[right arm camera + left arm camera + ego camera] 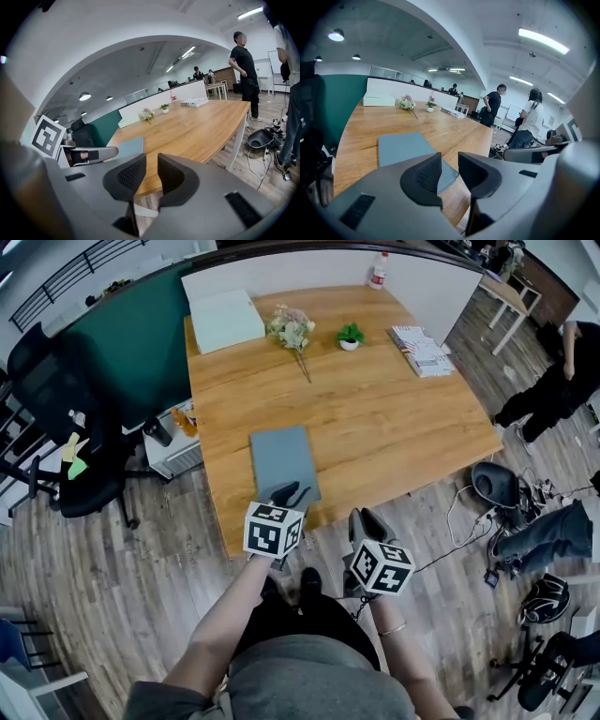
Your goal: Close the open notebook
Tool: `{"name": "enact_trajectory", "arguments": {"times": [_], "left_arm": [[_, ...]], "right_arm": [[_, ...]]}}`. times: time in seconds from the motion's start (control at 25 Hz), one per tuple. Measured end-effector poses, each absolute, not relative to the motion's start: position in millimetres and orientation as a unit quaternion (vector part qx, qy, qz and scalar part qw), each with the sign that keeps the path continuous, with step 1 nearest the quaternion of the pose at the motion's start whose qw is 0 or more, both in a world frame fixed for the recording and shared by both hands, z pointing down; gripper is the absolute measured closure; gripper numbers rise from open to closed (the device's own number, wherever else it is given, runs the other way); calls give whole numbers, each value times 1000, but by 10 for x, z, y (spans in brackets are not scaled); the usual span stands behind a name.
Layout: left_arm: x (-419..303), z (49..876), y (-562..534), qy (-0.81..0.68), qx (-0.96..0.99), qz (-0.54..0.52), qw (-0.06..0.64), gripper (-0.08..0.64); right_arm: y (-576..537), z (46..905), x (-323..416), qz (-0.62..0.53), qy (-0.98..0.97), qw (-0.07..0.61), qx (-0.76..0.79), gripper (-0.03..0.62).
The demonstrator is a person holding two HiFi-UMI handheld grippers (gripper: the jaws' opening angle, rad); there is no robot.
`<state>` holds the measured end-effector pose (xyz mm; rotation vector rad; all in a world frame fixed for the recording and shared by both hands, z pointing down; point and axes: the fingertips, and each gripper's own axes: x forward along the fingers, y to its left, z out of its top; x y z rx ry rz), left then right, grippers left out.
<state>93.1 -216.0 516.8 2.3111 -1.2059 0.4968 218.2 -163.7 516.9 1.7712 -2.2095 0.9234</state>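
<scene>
Plainly closed, the grey-blue notebook [281,460] lies flat on the wooden surface [394,427], low and left of centre in the head view, close to the surface's near edge. The left gripper [291,493] sits over the notebook's lower edge in that frame. Its fingers are released, with a clear gap and nothing held; the left gripper view shows the notebook's corner on the surface beyond that gap. The right gripper [367,521] hangs to the lower right, past the surface's edge over the wood floor [141,549], fingers likewise apart and empty. Along the frame's top stand a flower bunch [292,329], a small potted plant [350,335], a paper stack [421,350] and a pale box [226,320].
</scene>
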Motion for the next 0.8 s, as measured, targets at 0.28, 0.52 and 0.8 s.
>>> {"name": "enact_trajectory", "arguments": {"times": [0.28,0.52,0.8], "left_arm": [[654,4948,-2158,-480,835,158,217,475],[425,4772,-2128,-513,824,138,196,503],[181,4627,-2072,-544,810,121,181,523]], "right_arm": [[-1705,5036,2091,293,-755,75,582,521],[-1760,4847,1961,266,-775,72,569,543],[-1814,4668,1827,239,-792,70,558,575]]}}
